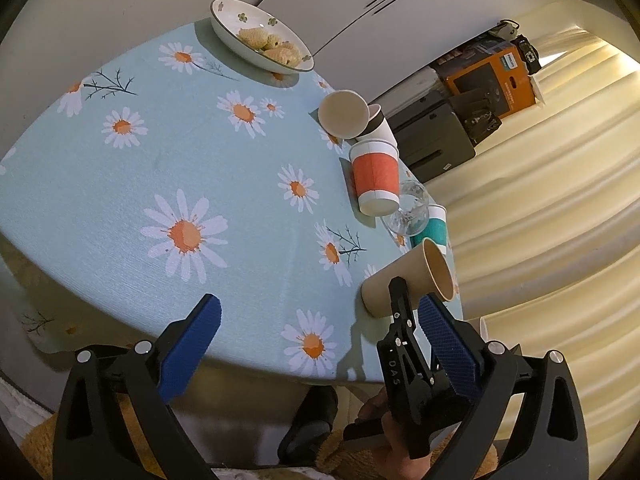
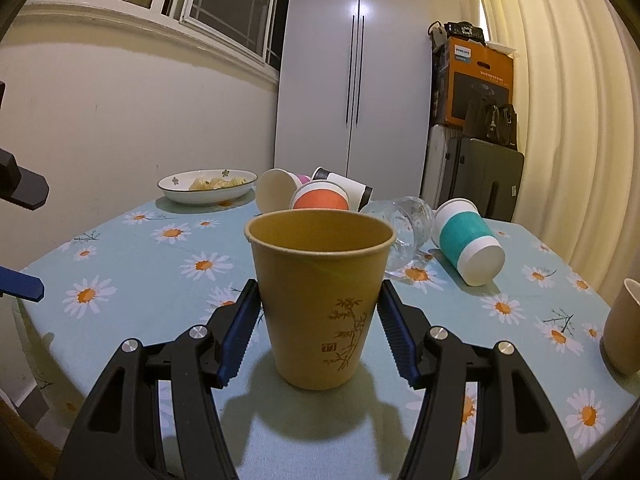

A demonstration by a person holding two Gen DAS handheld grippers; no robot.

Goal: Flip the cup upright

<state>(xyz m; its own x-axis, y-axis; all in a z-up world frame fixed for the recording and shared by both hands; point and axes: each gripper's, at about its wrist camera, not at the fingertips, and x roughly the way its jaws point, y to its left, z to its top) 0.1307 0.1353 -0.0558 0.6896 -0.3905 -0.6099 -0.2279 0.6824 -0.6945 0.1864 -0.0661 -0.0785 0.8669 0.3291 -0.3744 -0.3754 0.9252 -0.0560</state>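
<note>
Now upright: kraft cup (image 2: 320, 300) between right gripper (image 2: 319, 328) jaws.

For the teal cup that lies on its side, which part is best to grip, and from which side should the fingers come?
Probably grip the teal cup across its teal band, one finger on each curved side. It lies tilted, its closed white base toward the right-wrist camera, its rim away beside the fallen glass. Coming from the base end or above keeps the fingers away from the glass.

open tablecloth (image 2: 132, 280) left, toppled cups (image 2: 320, 196) crowding behind
</note>
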